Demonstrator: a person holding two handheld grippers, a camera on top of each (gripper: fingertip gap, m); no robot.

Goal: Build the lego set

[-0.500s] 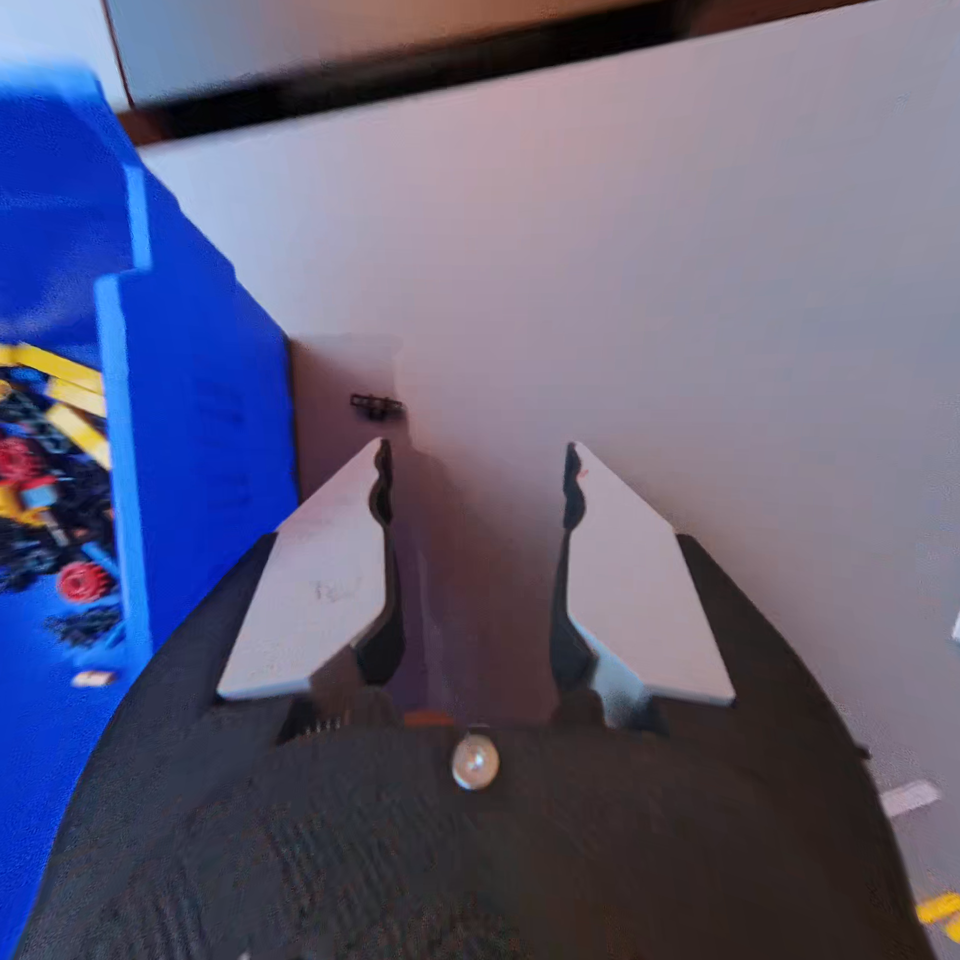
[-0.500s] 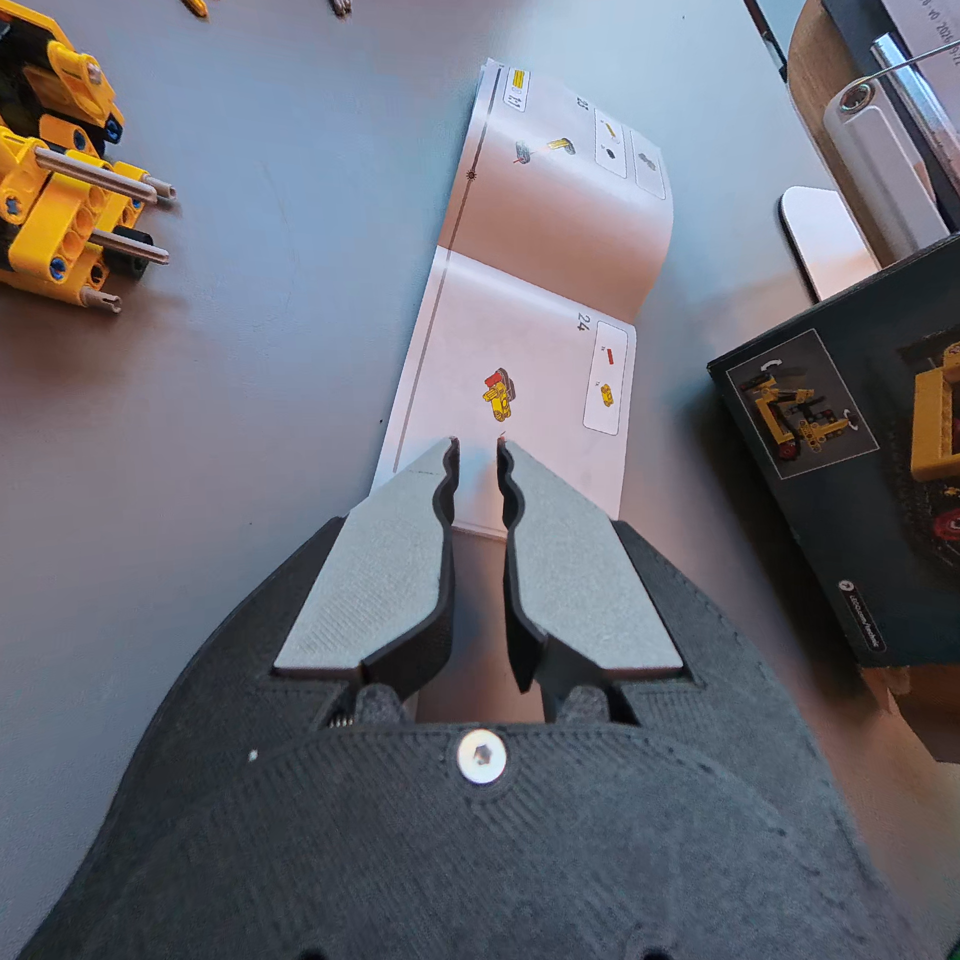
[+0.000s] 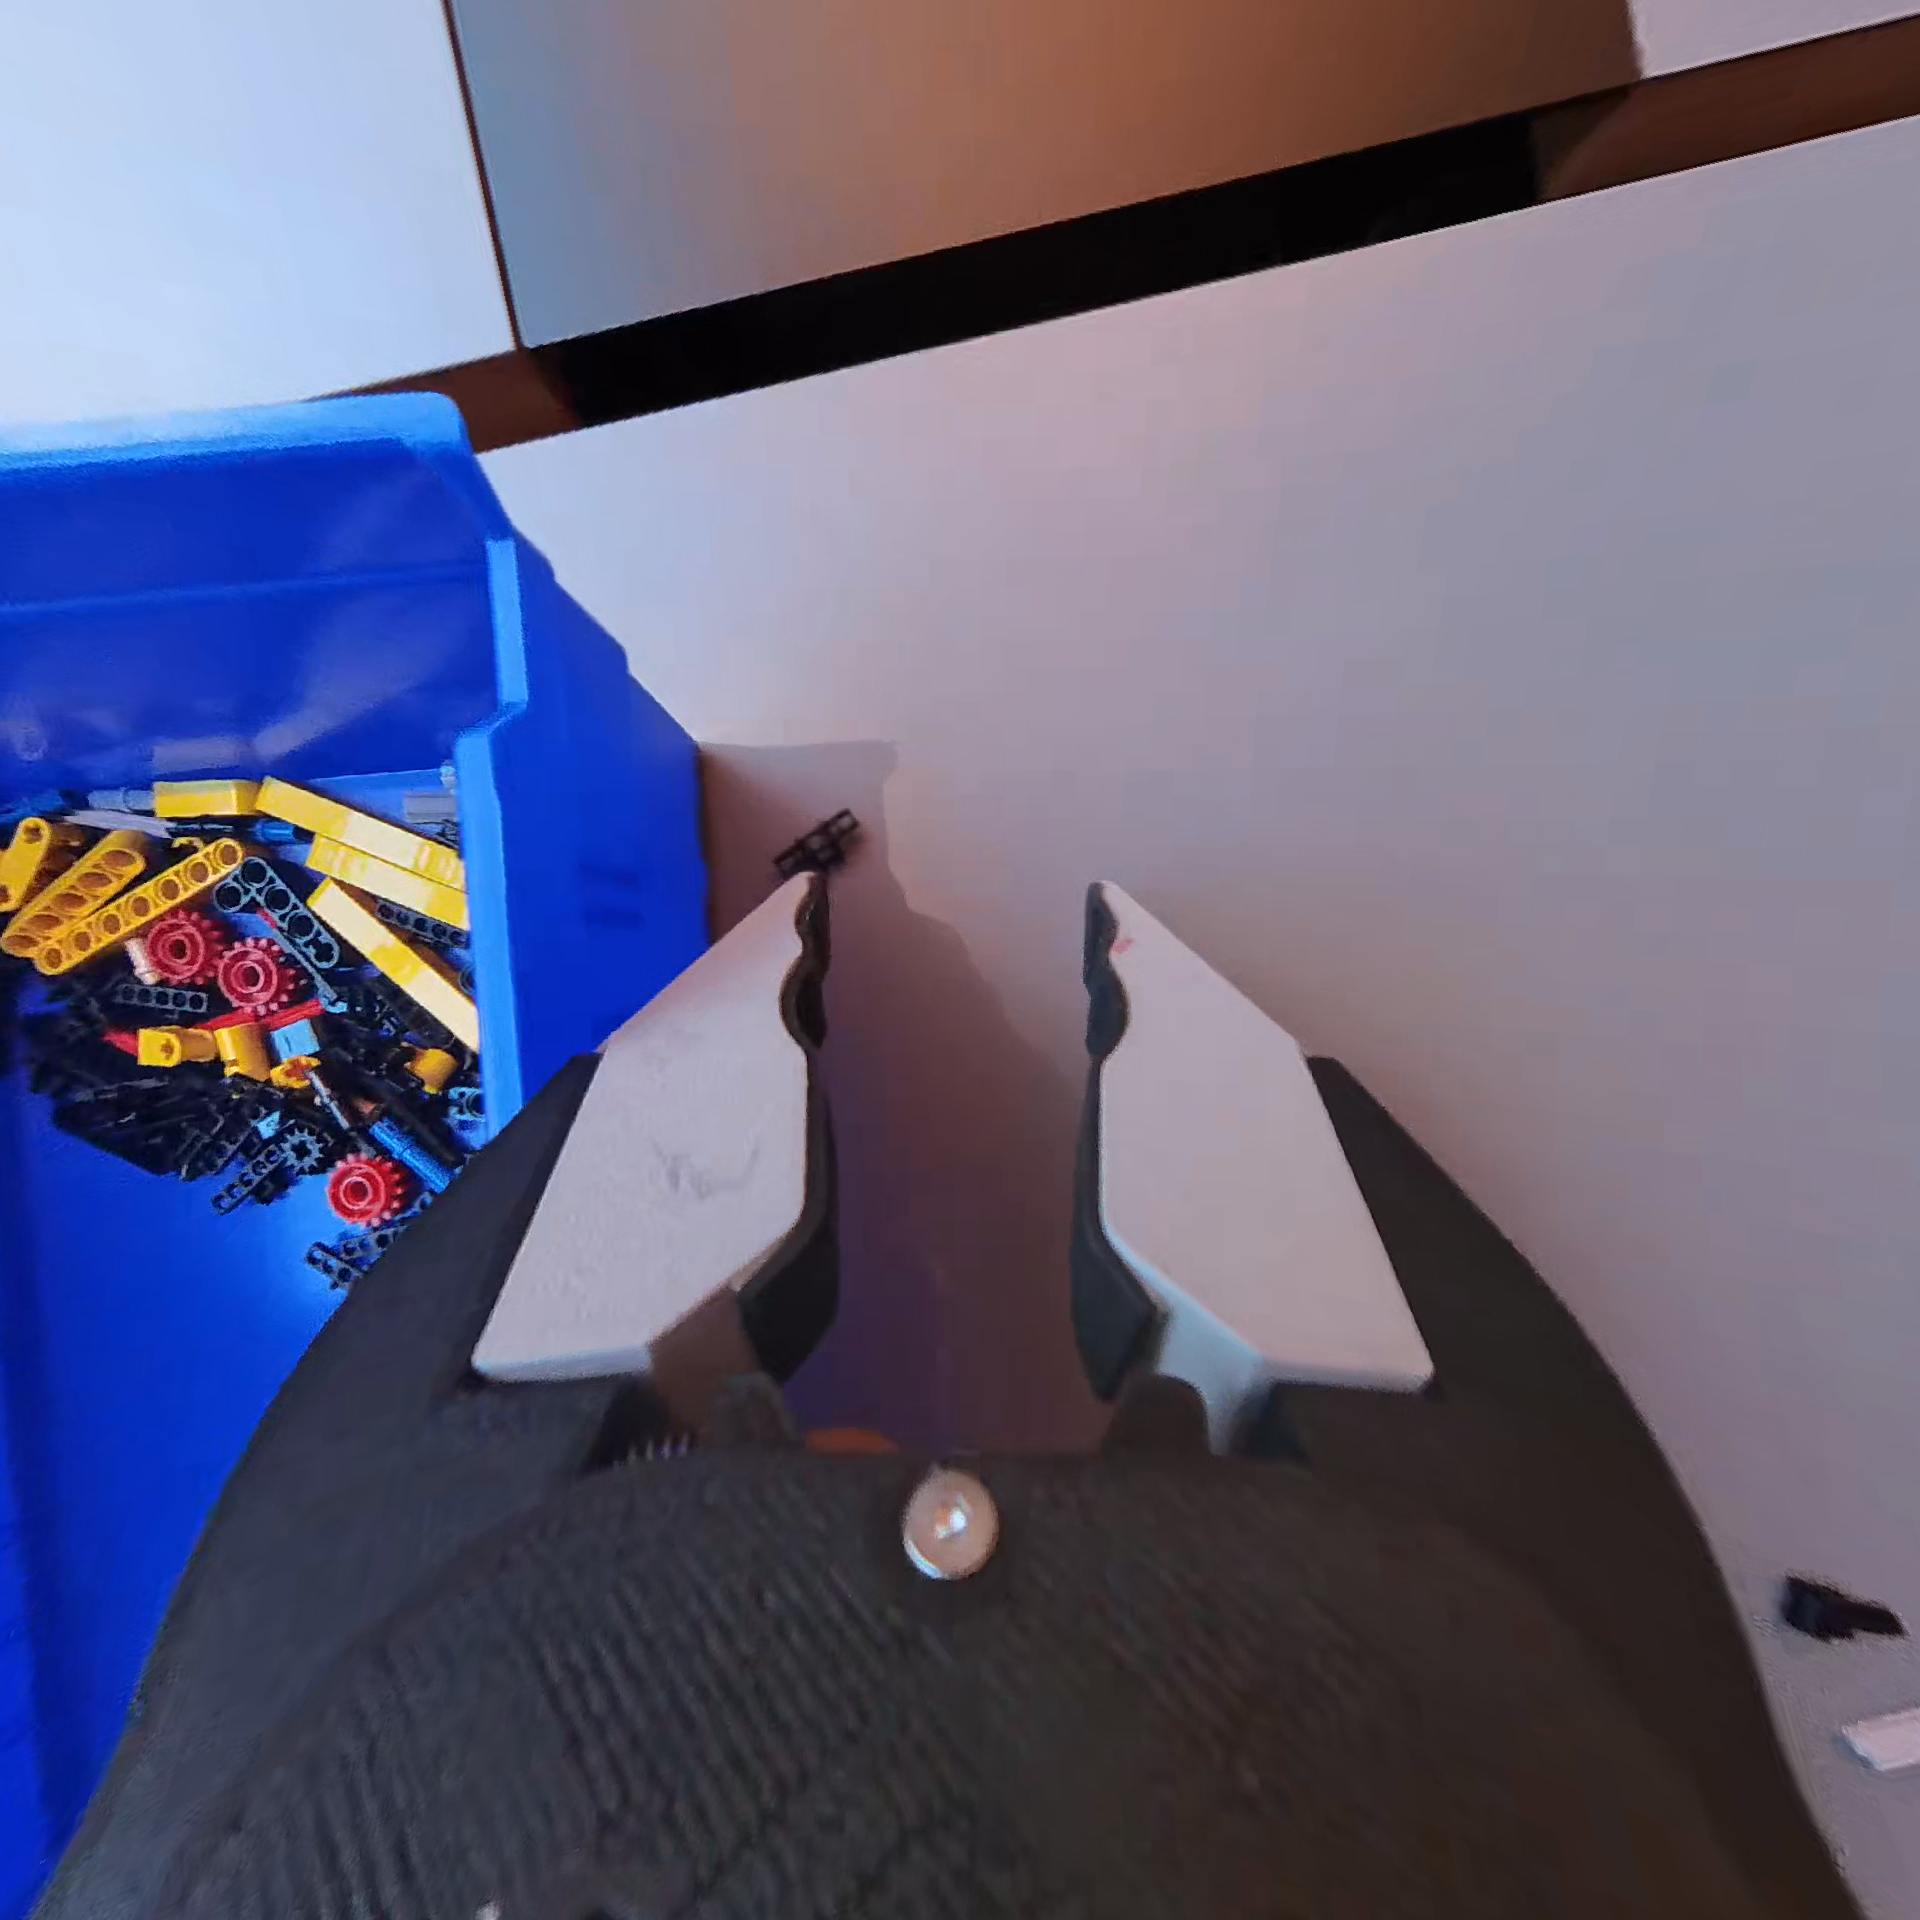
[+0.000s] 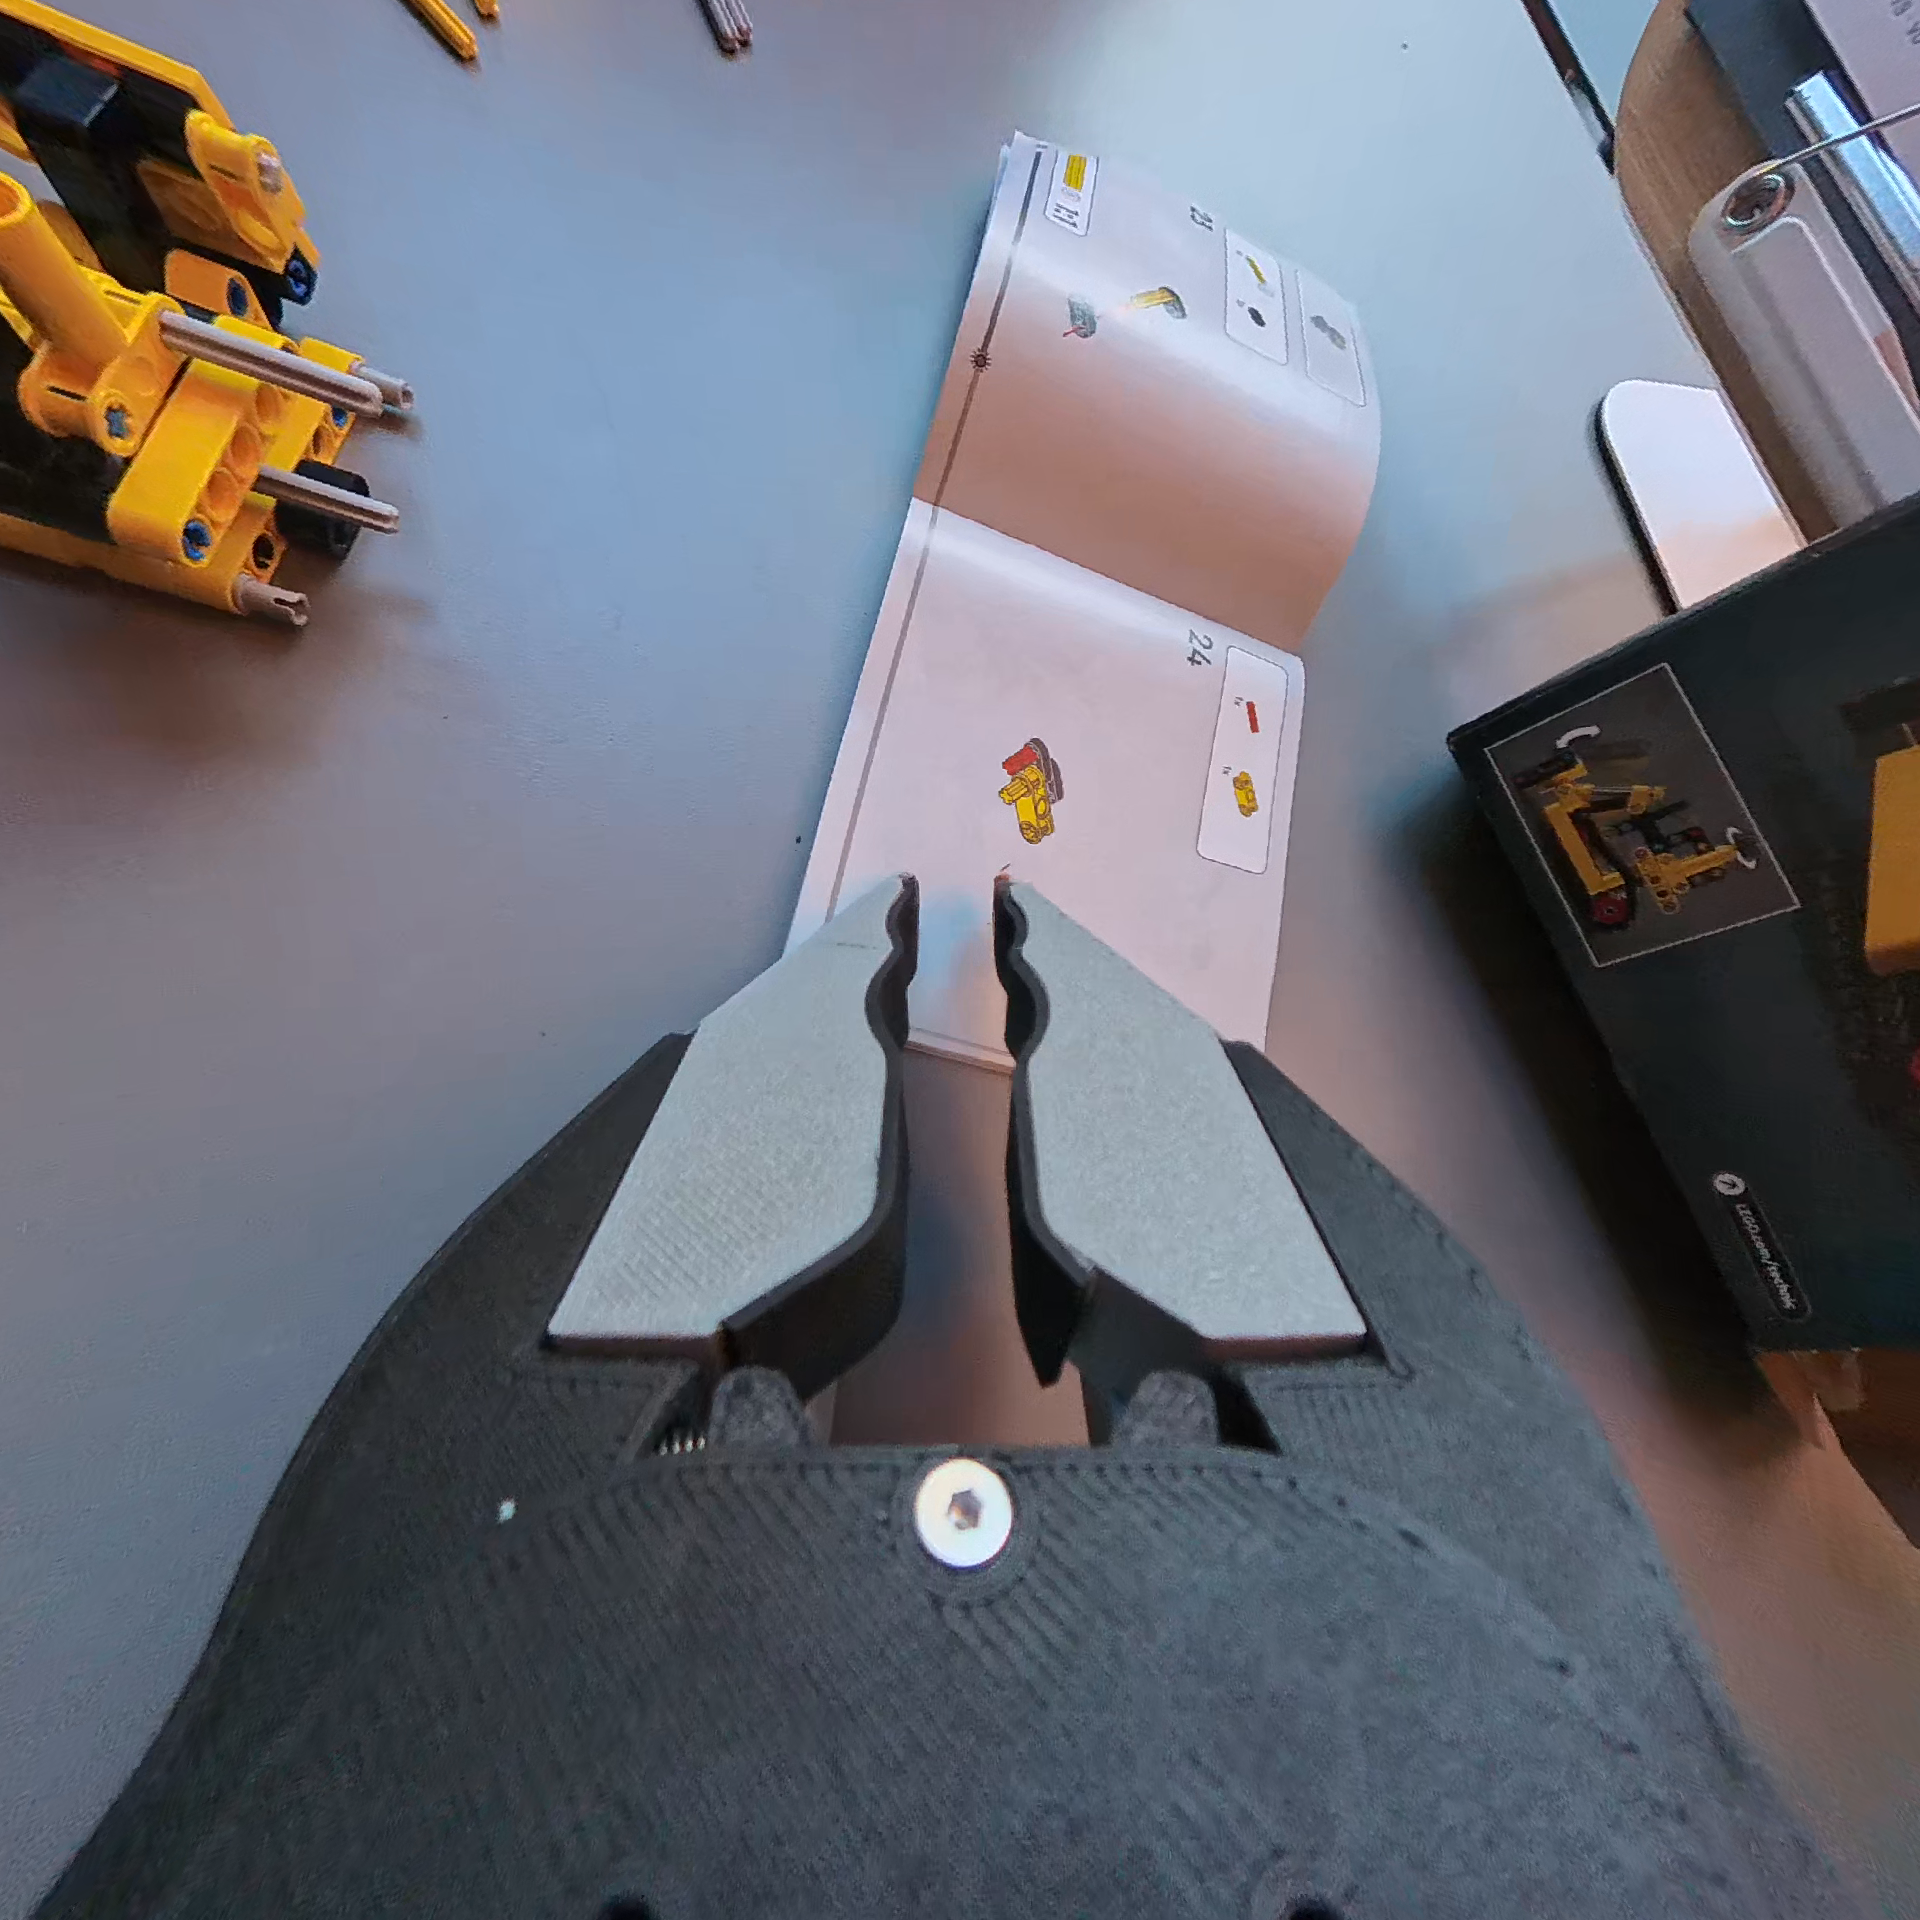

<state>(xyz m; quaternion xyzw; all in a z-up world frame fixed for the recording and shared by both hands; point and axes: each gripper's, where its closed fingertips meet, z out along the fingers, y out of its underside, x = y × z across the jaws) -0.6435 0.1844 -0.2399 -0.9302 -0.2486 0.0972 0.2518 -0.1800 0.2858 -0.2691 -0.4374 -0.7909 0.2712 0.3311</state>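
A: Nearest us, the left gripper [image 3: 951, 904] hangs over the grey table [image 3: 1351, 644], fingers spread wide and empty; a small black piece [image 3: 819, 842] lies just past its left fingertip, beside the blue bin [image 3: 582, 831] of loose lego parts [image 3: 239, 935].

B: The right gripper [image 4: 954, 883]?

A: Narrow gap, nothing held, poised above the open instruction booklet [image 4: 1091, 623]. Best, I'd judge, to match the pictured parts first, then pick from the bin.

B: Farther off?

A: The yellow half-built model [image 4: 156, 343] rests well to the left, the set's dark box [image 4: 1683, 914] to the right; beyond the table, pale wall panels [image 3: 987, 135].
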